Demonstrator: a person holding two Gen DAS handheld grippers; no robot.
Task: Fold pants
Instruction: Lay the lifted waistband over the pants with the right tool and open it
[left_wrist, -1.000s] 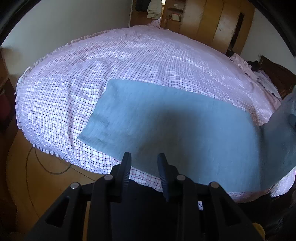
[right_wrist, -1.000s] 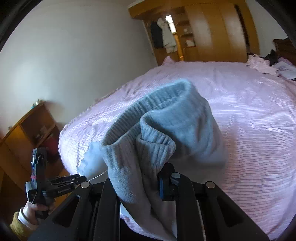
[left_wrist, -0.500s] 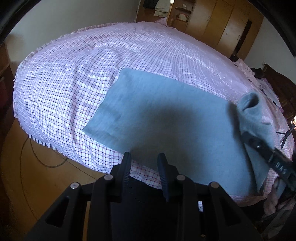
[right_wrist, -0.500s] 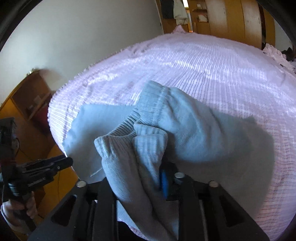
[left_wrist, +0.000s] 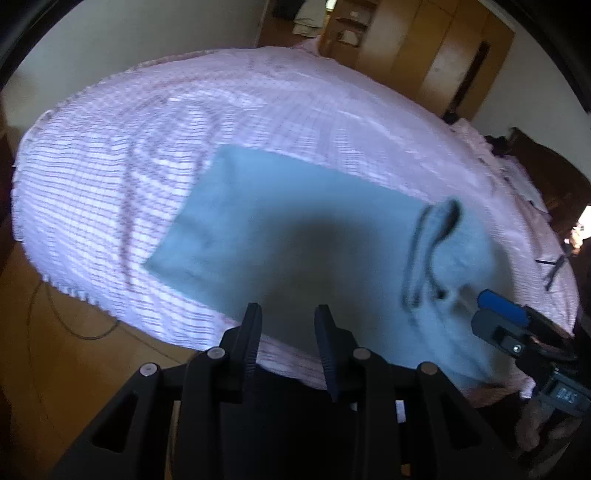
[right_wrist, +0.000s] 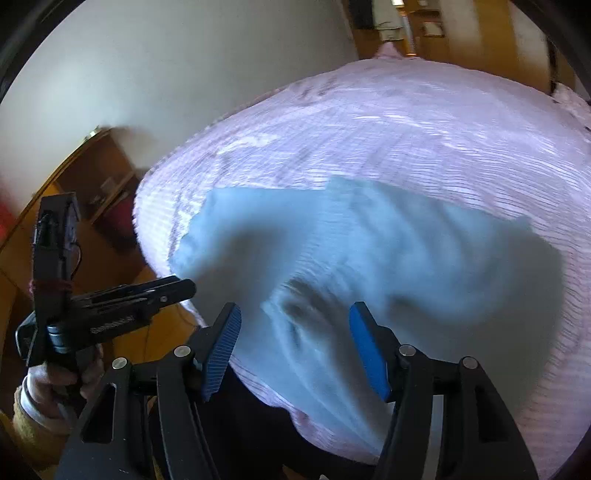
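Your right gripper (right_wrist: 295, 343) has its jaws spread wide, holding nothing; the grey pants (right_wrist: 369, 258) lie on the checked bed (right_wrist: 406, 129) straight ahead, the bunched end between and just beyond its fingertips. The pants' long axis runs leftward toward your left gripper (left_wrist: 288, 332), its jaws narrowly parted and empty.

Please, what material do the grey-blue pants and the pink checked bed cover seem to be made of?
The grey-blue pants look like soft fleece or knit, matte and slightly fuzzy; a ribbed band shows at the folded end, though blurred. The pink checked bed cover seems thin woven cotton, matte, with fine printed lines and shallow creases.
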